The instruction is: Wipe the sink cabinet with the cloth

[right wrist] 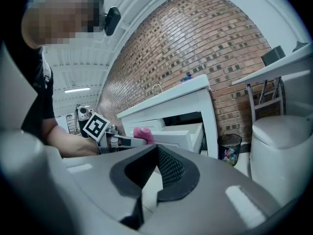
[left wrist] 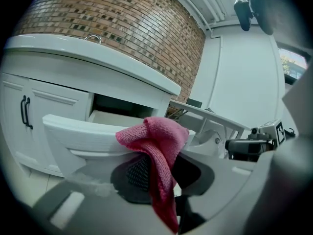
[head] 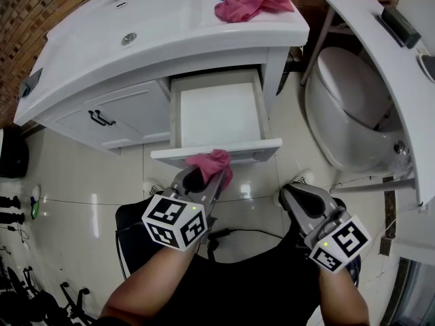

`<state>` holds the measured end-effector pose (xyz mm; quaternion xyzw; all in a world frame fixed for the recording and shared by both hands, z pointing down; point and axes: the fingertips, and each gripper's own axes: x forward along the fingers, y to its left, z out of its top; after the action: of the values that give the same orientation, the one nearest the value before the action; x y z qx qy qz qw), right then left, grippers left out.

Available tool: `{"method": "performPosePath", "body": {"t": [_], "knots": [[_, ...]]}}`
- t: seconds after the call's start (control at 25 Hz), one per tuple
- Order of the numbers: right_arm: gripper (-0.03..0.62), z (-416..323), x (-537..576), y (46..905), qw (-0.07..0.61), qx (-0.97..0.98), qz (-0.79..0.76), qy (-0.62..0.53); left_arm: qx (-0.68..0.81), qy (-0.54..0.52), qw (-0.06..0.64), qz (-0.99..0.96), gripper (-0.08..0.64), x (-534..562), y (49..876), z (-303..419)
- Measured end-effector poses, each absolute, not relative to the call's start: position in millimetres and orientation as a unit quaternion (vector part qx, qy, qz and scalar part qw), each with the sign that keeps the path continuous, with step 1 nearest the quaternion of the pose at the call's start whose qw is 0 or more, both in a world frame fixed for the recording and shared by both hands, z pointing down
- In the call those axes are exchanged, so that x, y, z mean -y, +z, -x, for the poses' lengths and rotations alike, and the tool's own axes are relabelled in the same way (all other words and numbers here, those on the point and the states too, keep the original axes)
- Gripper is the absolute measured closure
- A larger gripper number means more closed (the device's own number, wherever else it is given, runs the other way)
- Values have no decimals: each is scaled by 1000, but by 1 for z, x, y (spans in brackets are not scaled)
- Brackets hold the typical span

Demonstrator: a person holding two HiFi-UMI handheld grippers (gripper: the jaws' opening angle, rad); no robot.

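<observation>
Left gripper (head: 206,175) pinches the cloth (head: 212,161) at the open drawer front (head: 255,151), right gripper (head: 293,197) pressed together, empty; next, sweep along that edge.

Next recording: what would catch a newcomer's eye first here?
The pink cloth clamped in the left gripper stands out first, at the front edge of the open drawer of the white sink cabinet. A second pink cloth lies on the countertop at the back right. The right gripper hangs empty, jaws together, beside the toilet.
</observation>
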<state>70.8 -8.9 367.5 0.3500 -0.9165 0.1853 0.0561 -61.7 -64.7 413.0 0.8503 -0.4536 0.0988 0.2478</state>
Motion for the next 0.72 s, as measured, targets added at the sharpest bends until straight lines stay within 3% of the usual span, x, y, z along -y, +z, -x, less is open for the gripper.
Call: {"method": "performPosePath", "body": {"t": [0.72], "knots": [[586, -101, 1, 370, 55, 907, -373, 190, 384, 112, 232, -887, 453, 73, 419, -41]]}}
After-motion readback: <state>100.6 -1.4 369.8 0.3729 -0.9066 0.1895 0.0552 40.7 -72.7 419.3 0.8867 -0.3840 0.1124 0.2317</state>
